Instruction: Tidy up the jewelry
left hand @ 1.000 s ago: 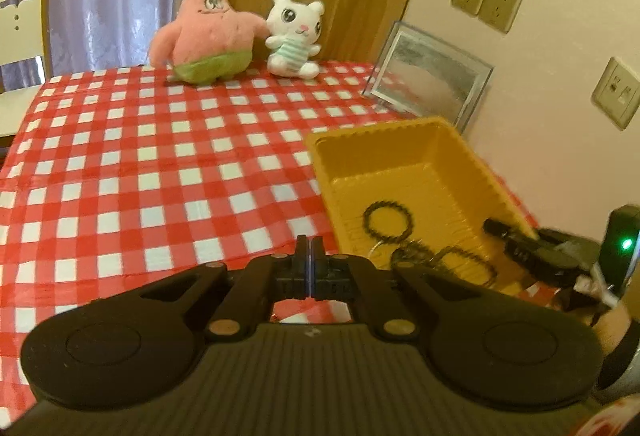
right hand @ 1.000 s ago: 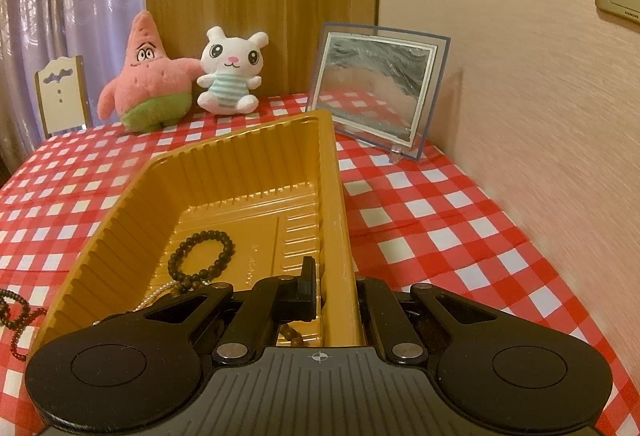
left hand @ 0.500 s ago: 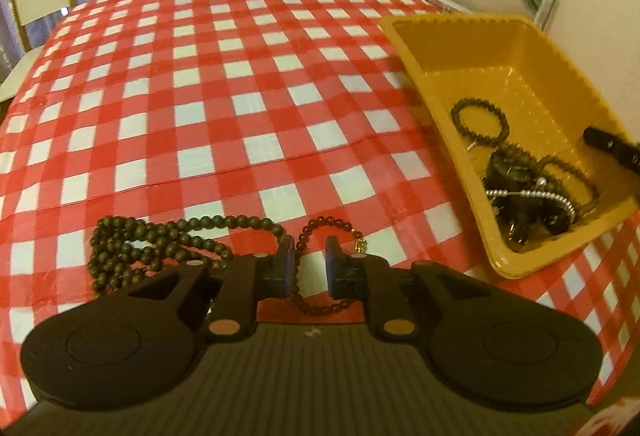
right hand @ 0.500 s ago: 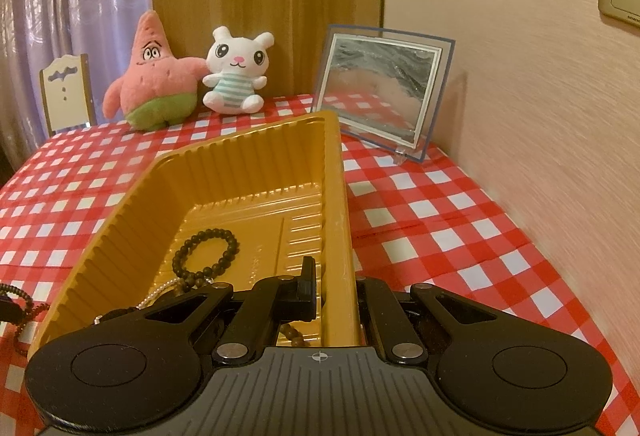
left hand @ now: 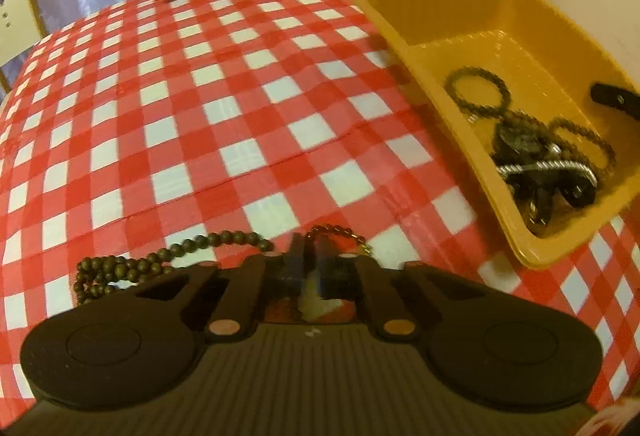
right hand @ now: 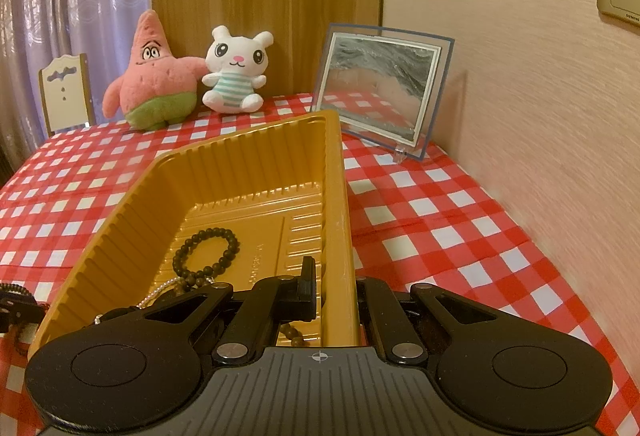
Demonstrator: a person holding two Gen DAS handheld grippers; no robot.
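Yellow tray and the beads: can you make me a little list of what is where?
yellow tray: on the checked tablecloth, bracelets piled inside
right tool: shut on the tray's near wall
left tool: closing at the small reddish bracelet; grip unclear
long dark bead string: on the cloth, left of that tool
pink star plush, white bunny plush: side by side, far end
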